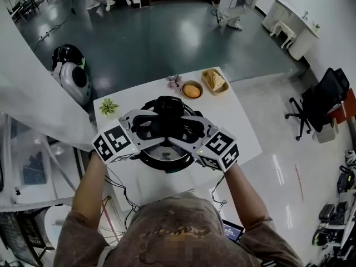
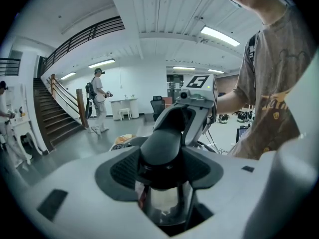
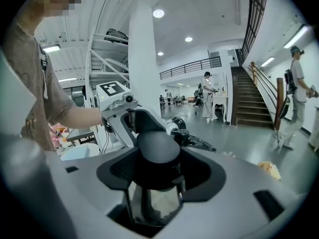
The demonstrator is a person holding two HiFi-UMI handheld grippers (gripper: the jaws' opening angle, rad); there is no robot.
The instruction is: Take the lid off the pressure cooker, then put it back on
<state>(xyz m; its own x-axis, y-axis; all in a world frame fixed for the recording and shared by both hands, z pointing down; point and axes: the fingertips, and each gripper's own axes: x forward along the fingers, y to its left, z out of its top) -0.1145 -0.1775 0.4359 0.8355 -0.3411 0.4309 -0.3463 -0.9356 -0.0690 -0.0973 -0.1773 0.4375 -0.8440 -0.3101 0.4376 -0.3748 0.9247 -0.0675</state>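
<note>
The left gripper (image 2: 162, 172) is clamped on the black left handle (image 2: 160, 146) of the lid (image 1: 167, 155), its jaws spread wide around it. The right gripper (image 3: 158, 172) grips the right handle (image 3: 158, 151) in the same wide hold. The two face each other over the cooker (image 1: 167, 168), which stands on the white table (image 1: 242, 132) with the lid on. A bowl (image 1: 192, 90) and a tray (image 1: 214, 80) lie at the far edge.
</note>
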